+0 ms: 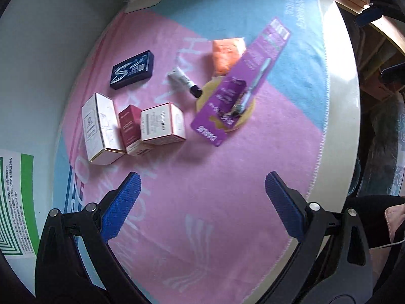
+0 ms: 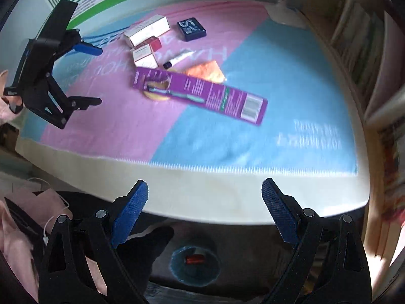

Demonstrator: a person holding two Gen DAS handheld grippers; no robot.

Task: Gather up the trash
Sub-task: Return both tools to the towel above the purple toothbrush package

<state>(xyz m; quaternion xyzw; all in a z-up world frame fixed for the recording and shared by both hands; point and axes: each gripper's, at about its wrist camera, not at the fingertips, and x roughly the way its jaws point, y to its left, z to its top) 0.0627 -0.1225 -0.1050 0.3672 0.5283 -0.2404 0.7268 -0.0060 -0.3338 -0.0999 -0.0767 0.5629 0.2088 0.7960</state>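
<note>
Litter lies on a pink and blue cloth (image 1: 202,190) over a white table. A long purple toothbrush package (image 1: 240,83) (image 2: 200,93) rests across a yellow round piece (image 1: 249,112). Behind it sits an orange wrapper (image 1: 227,55) (image 2: 206,72). A small tube with a dark cap (image 1: 183,81) (image 2: 177,59) lies nearby. Three cartons cluster at the left: a white box (image 1: 98,129), a red box (image 1: 129,126) and a white-pink box (image 1: 162,122); a dark blue box (image 1: 133,69) (image 2: 191,29) lies beyond. My left gripper (image 1: 202,190) (image 2: 95,74) hovers open over the cloth. My right gripper (image 2: 205,202) is open at the table's near edge.
A blue bin (image 2: 195,263) with a red item inside stands on the floor below the table edge (image 2: 202,192). Shelves with books (image 2: 367,50) line the right side. A green-striped white sheet (image 1: 15,202) lies at the left. Pink fabric (image 2: 22,228) shows at lower left.
</note>
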